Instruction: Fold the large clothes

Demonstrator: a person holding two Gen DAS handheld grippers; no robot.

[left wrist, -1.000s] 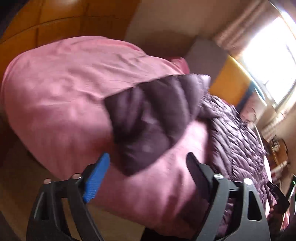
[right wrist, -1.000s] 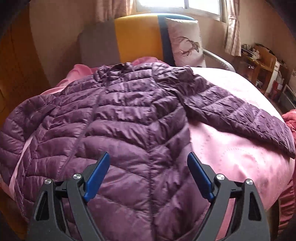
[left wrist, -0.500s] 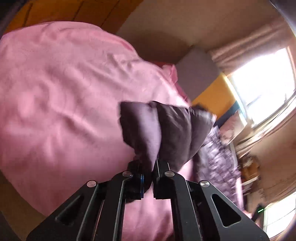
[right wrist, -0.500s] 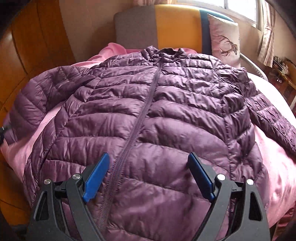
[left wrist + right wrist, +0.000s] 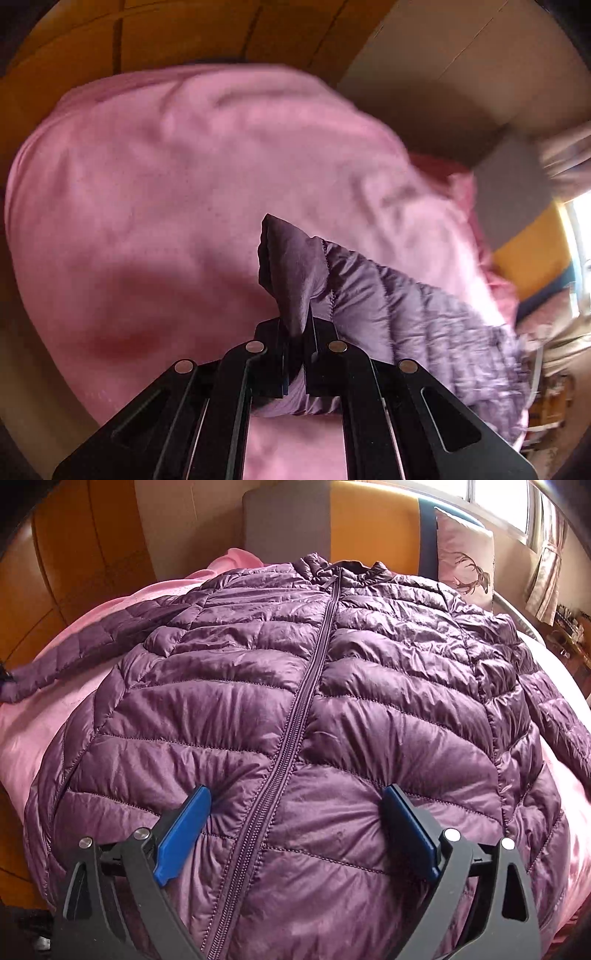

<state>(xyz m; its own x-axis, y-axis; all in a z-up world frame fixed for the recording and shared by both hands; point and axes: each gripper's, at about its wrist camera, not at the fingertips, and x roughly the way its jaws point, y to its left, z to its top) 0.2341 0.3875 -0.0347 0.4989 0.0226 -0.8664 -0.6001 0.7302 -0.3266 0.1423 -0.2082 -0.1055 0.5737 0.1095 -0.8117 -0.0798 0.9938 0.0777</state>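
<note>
A purple quilted puffer jacket (image 5: pixel 295 709) lies front-up and zipped on a pink bed cover (image 5: pixel 33 738), collar toward the headboard. My left gripper (image 5: pixel 295 332) is shut on the cuff of the jacket's sleeve (image 5: pixel 291 266) and holds it stretched out over the cover; that sleeve (image 5: pixel 92 646) shows at the left edge of the right wrist view. My right gripper (image 5: pixel 295 812) is open. Its blue pads (image 5: pixel 184 823) press on the jacket's lower front, one each side of the zipper (image 5: pixel 295 716).
A grey, orange and blue headboard (image 5: pixel 369 520) stands behind the jacket with a deer-print pillow (image 5: pixel 465 565) against it. Orange wooden panels (image 5: pixel 74 554) run along the left of the bed. A window and curtain (image 5: pixel 543 576) are at the far right.
My left gripper has shut on the sleeve cuff and pulled the sleeve out straight. My right gripper has moved left to the zipper line and down onto the jacket's lower front.
</note>
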